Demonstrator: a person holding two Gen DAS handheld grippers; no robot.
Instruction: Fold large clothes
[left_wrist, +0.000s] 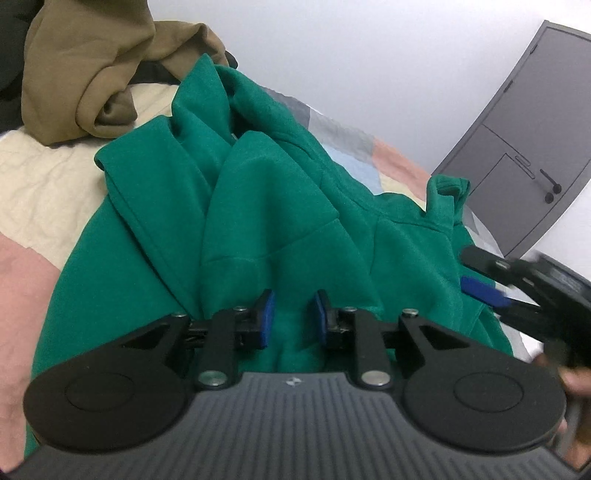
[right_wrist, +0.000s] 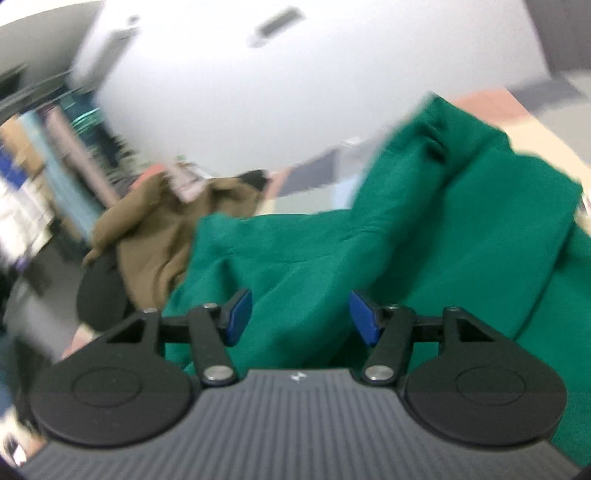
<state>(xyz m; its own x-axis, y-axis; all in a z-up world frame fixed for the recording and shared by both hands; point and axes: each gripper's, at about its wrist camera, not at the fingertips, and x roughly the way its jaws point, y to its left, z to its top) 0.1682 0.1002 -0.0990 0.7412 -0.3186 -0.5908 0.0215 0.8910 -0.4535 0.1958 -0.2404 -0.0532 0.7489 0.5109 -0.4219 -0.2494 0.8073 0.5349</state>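
A green hoodie (left_wrist: 280, 206) lies crumpled on a patchwork quilt (left_wrist: 48, 184), its hood bunched up toward the far side. My left gripper (left_wrist: 294, 317) hovers low over its near part, blue pads a narrow gap apart, with green cloth showing in the gap and neither pad pressing on it. At the hoodie's right edge my right gripper (left_wrist: 476, 275) comes in blurred, jaws apart. The right wrist view is smeared: the right gripper (right_wrist: 301, 317) stands open over the green hoodie (right_wrist: 369, 258) with nothing pinched.
A brown garment (left_wrist: 92, 74) is heaped at the far left of the quilt, also in the right wrist view (right_wrist: 159, 229) on top of something black (right_wrist: 99, 295). A grey door (left_wrist: 524, 147) stands beyond the bed at right. A hand (left_wrist: 576, 380) holds the right gripper.
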